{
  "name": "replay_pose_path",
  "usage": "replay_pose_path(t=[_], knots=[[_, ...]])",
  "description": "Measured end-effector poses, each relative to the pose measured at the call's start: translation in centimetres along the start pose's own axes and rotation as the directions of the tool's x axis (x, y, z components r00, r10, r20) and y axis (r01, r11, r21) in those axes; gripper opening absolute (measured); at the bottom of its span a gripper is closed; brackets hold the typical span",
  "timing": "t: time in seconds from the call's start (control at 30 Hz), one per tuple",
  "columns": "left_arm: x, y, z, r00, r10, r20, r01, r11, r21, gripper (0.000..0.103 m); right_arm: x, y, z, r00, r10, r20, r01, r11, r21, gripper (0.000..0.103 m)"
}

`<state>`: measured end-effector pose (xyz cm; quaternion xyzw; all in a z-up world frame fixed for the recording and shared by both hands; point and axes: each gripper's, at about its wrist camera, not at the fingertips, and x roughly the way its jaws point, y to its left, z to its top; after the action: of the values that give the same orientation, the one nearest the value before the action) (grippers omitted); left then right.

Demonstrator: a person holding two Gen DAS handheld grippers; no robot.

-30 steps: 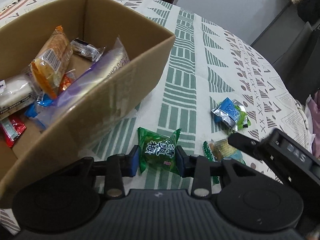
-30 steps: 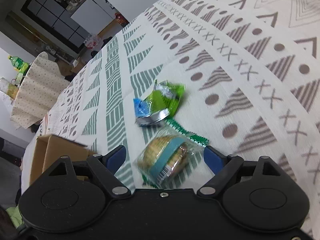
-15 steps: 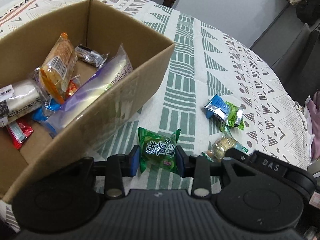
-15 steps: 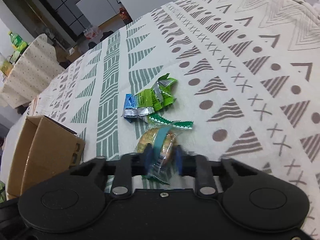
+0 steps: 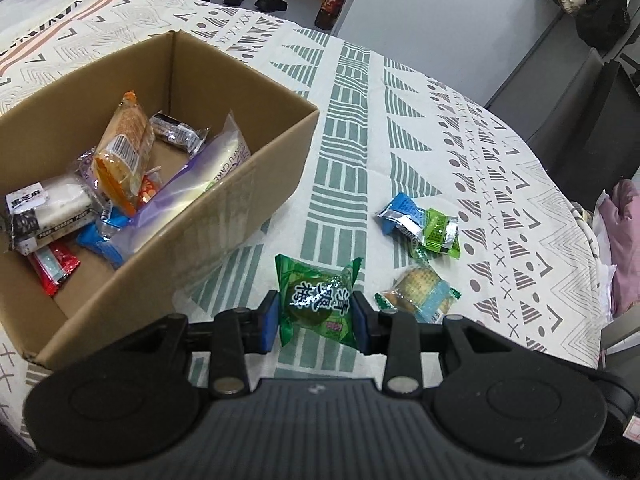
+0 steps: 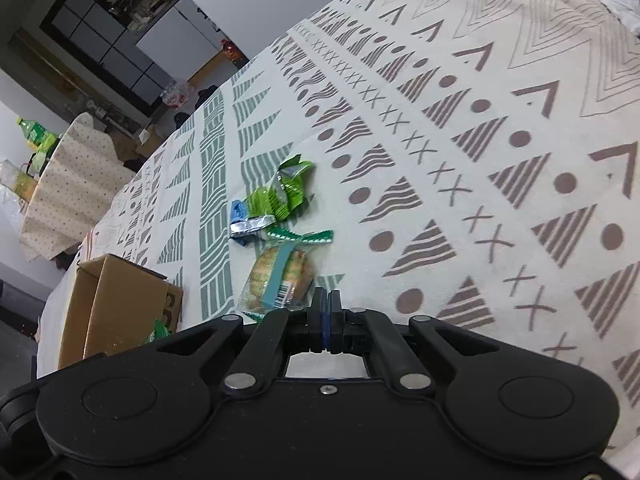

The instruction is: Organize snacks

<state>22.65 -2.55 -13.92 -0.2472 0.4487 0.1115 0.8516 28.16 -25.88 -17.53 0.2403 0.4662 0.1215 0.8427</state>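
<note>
Left claw (image 5: 315, 314) clamps a green snack packet (image 5: 316, 300); right claw (image 6: 326, 312) is together, seemingly empty, a biscuit pack (image 6: 278, 280) just left.

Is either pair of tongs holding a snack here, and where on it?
Left tongs pinch the green snack packet by its two side edges. Right tongs are shut on nothing; the biscuit packet lies beside them.

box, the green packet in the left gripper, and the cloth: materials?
Box: brown cardboard, matte, folded edges. Green packet: thin glossy plastic film, likely; glare and crimped ends. Cloth: looks like woven printed fabric, matte, draping over the table edge.
</note>
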Motion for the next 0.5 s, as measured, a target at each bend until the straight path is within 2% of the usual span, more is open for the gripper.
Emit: replay_pose_path(t=[0.03, 0.07, 0.13, 0.17, 0.2, 0.27, 0.5], knots=[[0.0, 0.0, 0.0, 1.0, -0.001, 0.0, 0.001, 1.0, -0.004, 0.036, 0.1, 0.1, 0.1, 1.0, 0.005, 0.003, -0.005, 1.0, 0.003, 0.001], [0.0, -0.1, 0.0, 1.0, -0.001, 0.0, 0.001, 1.0, -0.005, 0.036, 0.3, 0.2, 0.2, 1.0, 0.021, 0.003, -0.021, 1.0, 0.011, 0.008], [0.0, -0.1, 0.1, 1.0, -0.001, 0.002, 0.001, 1.0, -0.005, 0.036, 0.9, 0.7, 0.3, 0.999, 0.037, 0.0, -0.037, 0.999, 0.007, 0.032], [0.0, -0.1, 0.1, 1.0, -0.001, 0.003, 0.001, 1.0, -0.003, 0.036, 1.1, 1.1, 0.2, 0.999, 0.032, 0.011, -0.032, 0.999, -0.007, 0.054], [0.0, -0.1, 0.2, 1.0, -0.001, 0.005, 0.001, 1.0, 0.0, 0.036, 1.5, 1.7, 0.2, 1.0, 0.02, 0.022, -0.02, 0.999, -0.028, 0.065], [0.3, 0.1, 0.3, 1.0, -0.001, 0.008, 0.001, 1.0, 0.0, 0.036, 2.5, 2.9, 0.2, 1.0, 0.006, 0.014, -0.005, 0.998, -0.067, 0.066], [2.2, 1.4, 0.6, 1.0, 0.025, -0.009, -0.025, 0.998, -0.066, 0.036, 4.6, 5.6, -0.3, 0.998, -0.049, 0.038, 0.055, 0.981, -0.185, 0.081]])
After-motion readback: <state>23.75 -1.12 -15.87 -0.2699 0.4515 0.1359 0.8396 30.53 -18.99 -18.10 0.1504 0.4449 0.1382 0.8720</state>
